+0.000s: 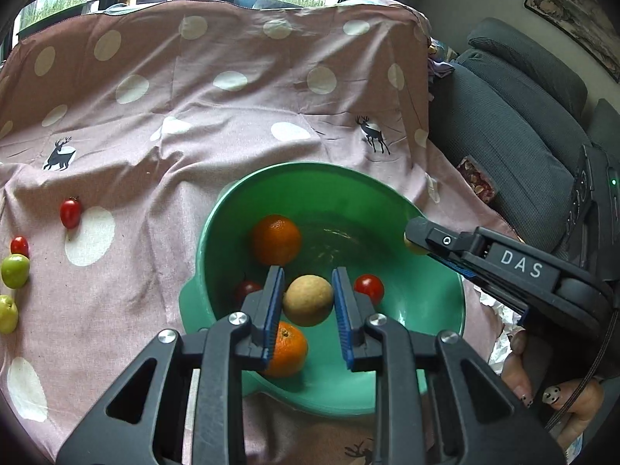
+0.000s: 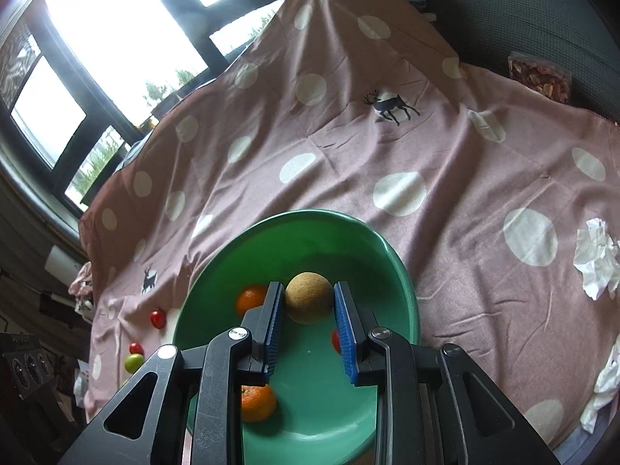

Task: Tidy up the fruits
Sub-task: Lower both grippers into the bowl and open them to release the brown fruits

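Note:
A green bowl sits on the pink dotted cloth. In it lie two oranges and two cherry tomatoes. My left gripper hangs over the bowl, shut on a round tan fruit. My right gripper hovers at the bowl's right rim, shut on another tan fruit. On the cloth to the left lie red tomatoes and green fruits.
A dark grey sofa borders the cloth on the right, with a snack packet at its edge. Crumpled white paper lies right of the bowl. A person's hand holds the right gripper. Windows stand behind.

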Action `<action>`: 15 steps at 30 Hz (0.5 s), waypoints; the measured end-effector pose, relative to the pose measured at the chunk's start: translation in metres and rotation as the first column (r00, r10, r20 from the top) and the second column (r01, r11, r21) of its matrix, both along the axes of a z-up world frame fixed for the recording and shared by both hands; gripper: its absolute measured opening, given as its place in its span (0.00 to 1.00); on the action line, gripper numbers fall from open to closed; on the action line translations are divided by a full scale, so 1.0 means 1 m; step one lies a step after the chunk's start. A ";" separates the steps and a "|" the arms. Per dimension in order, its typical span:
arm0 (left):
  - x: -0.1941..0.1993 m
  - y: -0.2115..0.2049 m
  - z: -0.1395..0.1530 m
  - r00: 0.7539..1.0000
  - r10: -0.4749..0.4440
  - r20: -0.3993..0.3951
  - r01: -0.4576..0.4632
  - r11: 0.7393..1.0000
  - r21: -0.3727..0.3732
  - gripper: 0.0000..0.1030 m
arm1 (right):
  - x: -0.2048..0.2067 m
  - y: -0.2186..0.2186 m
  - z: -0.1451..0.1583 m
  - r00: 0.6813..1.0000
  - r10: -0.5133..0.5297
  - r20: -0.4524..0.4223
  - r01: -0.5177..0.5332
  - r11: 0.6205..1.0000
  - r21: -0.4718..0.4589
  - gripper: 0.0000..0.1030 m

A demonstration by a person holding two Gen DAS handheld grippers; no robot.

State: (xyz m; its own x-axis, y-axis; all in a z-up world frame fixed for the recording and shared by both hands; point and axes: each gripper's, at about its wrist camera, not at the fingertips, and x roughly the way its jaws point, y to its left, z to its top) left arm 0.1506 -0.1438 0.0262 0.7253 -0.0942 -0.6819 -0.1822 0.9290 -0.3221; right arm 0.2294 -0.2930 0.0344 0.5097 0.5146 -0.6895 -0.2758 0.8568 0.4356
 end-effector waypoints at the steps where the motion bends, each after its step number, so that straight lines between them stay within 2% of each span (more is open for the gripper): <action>1: 0.001 -0.001 -0.001 1.000 -0.003 -0.001 0.003 1.000 0.004 0.25 | 0.000 0.000 -0.001 1.000 -0.001 -0.002 0.001 1.000 0.000 0.28; 15: 0.007 -0.009 -0.008 0.999 -0.026 -0.019 0.026 0.999 0.018 0.25 | 0.001 -0.001 -0.004 1.000 -0.014 -0.009 0.013 1.000 -0.023 0.28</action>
